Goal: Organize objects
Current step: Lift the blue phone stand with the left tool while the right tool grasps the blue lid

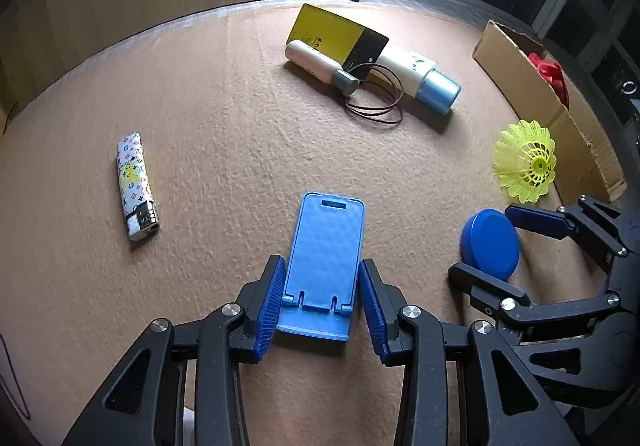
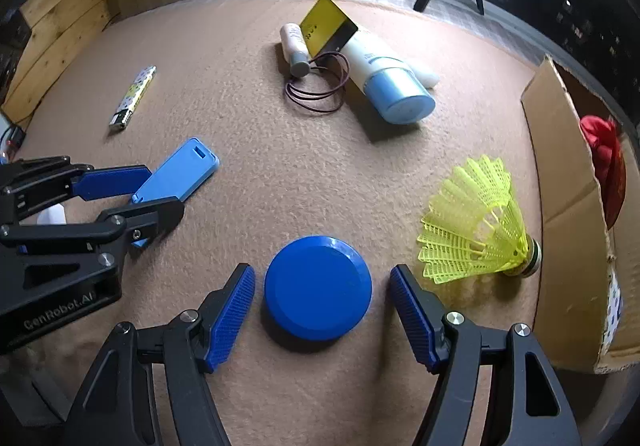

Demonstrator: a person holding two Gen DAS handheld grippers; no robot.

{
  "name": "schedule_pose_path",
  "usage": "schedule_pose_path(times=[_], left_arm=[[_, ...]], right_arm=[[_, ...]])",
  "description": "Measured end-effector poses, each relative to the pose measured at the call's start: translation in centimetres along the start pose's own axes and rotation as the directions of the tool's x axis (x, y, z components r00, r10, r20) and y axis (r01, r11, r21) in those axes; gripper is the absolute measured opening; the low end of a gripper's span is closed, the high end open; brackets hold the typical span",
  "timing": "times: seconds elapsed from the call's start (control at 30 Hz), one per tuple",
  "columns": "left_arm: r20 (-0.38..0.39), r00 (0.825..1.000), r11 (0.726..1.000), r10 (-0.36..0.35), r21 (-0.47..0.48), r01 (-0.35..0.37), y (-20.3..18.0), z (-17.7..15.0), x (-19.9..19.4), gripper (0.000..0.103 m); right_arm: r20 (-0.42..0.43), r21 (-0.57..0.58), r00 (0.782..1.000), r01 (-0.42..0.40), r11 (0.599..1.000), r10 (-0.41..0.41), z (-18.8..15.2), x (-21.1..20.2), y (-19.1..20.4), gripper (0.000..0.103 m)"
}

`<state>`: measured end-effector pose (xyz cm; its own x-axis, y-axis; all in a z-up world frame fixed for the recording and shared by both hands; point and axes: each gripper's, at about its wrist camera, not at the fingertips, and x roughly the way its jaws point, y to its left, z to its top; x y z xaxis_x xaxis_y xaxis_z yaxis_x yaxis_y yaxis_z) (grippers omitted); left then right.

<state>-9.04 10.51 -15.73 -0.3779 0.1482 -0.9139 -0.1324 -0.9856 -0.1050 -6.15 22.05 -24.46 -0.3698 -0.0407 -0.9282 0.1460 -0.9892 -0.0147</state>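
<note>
A light blue phone stand (image 1: 325, 266) lies flat on the brown felt table (image 1: 224, 134). My left gripper (image 1: 322, 286) straddles its near end, jaws open, pads close to its sides with narrow gaps. In the right wrist view the left gripper (image 2: 158, 188) and the stand (image 2: 176, 174) show at the left. A dark blue round lid (image 2: 318, 288) lies between the open jaws of my right gripper (image 2: 322, 288), untouched. In the left wrist view the lid (image 1: 490, 244) sits between the right gripper's fingers (image 1: 536, 220).
A yellow shuttlecock (image 2: 476, 222) lies right of the lid, beside an open cardboard box (image 2: 568, 230) holding something red (image 2: 604, 162). Farther back lie a patterned lighter (image 1: 136, 186), two tubes (image 2: 384, 74), a yellow-black card (image 1: 336, 36) and dark hair ties (image 1: 376, 98).
</note>
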Motion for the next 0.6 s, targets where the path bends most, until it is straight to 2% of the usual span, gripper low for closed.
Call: schedule_pose_path(times=[0.1,0.17,0.6], left_arm=[[0.001,1.000,1.000,-0.010,-0.013,0.010,0.2,-0.2,-0.1,0.041],[0.001,1.000,0.999,-0.019,-0.026,0.019,0.5,-0.3,-0.2,0.041],[0.015,0.998,0.996,-0.054,-0.071,0.055,1.4,-0.9,-1.8,0.040]], right_arm=[[0.005,-0.004,1.000,-0.006,1.000,0.006,0.0,0.0,-0.1,0.059],[0.012,-0.014,1.000,-0.011,1.000,0.011,0.1,-0.2,0.0,0.046],[0.040,0.021,0.998,-0.057,0.998,0.056,-0.4,-2.0,-1.2,0.046]])
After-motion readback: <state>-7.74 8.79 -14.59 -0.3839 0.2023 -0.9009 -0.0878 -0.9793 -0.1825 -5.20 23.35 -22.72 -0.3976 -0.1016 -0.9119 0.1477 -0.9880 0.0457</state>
